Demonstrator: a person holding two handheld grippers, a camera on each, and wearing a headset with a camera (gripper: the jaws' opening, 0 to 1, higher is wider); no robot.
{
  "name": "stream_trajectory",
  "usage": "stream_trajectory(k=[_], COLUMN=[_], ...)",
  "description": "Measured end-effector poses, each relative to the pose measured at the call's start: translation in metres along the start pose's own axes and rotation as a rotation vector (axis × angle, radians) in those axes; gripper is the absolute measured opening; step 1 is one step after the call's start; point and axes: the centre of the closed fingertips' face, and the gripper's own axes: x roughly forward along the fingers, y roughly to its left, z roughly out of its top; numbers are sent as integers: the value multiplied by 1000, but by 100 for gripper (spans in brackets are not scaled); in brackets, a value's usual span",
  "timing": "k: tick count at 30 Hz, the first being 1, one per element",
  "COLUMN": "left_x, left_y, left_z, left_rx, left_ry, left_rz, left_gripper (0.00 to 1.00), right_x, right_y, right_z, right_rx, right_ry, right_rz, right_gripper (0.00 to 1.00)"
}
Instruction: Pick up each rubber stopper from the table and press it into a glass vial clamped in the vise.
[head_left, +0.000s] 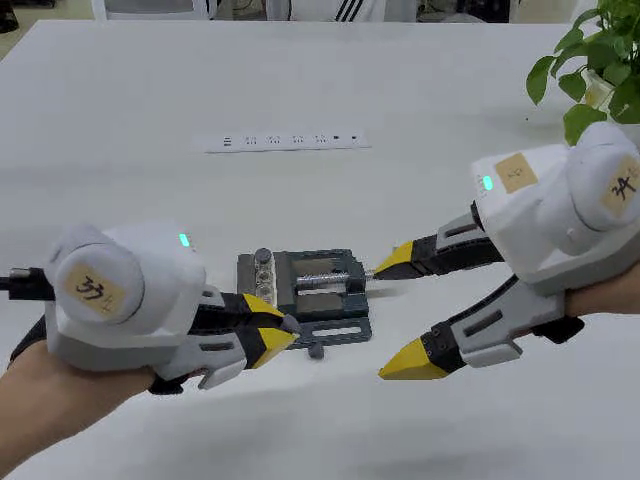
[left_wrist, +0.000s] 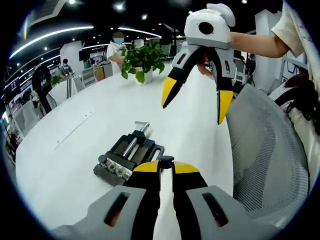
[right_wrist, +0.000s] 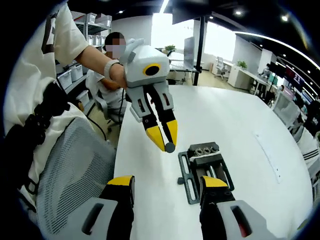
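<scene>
A dark blue vise (head_left: 318, 296) sits mid-table with a row of glass vials (head_left: 263, 270) clamped at its left end. My left gripper (head_left: 278, 322) is just left of the vise, shut on a small grey rubber stopper (head_left: 291, 323). In the left gripper view the stopper (left_wrist: 165, 159) is pinched between the yellow tips above the vise (left_wrist: 131, 154). Another small grey stopper (head_left: 316, 350) lies on the table by the vise's near edge. My right gripper (head_left: 400, 315) hangs open to the right of the vise, holding nothing. In the right gripper view the left gripper (right_wrist: 165, 142) hovers near the vials (right_wrist: 202, 149).
A white power strip (head_left: 288, 142) lies farther back on the white table (head_left: 150, 120). A potted plant (head_left: 590, 70) stands at the far right corner. A grey mesh chair (left_wrist: 270, 155) is beside the table, and people stand in the background.
</scene>
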Motion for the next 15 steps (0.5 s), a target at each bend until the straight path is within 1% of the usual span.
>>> stream_trajectory(k=[1, 2, 3, 5, 6, 9, 10, 11, 12, 13, 15], left_x=[-2, -3, -4, -6, -8, -12, -13, -15, -17, -18, -19], left_y=[-2, -3, -5, -6, -8, -11, -12, -14, -16, -16, -16], left_z=[2, 3, 4, 7, 11, 19, 22, 28, 31, 30, 29], left_rx=[2, 6, 20, 17, 11, 27, 25, 19, 19, 24, 33], left_ry=[-11, -13, -20, -31, -48, -86, -107, -145, -169, -162, -168], left_rz=[2, 2, 7, 7, 4, 5, 3, -7, -17, -9, -9], left_gripper=[5, 5, 5, 5, 5, 5, 5, 5, 5, 5, 5], right_x=[0, 1, 2, 4, 7, 13, 14, 16, 17, 19, 20], right_y=[1, 1, 2, 3, 3, 6, 7, 9, 9, 11, 12], right_z=[5, 7, 10, 14, 16, 20, 21, 23, 24, 26, 29], right_rx=[-17, -31, -43, -56, -63, -79, -83, -97, -107, -117, -129], right_ry=[4, 9, 13, 19, 28, 41, 44, 47, 50, 57, 60], right_rz=[12, 17, 25, 42, 48, 72, 82, 92, 96, 106, 116], right_gripper=[48, 47, 48, 47, 47, 43, 42, 41, 40, 39, 34])
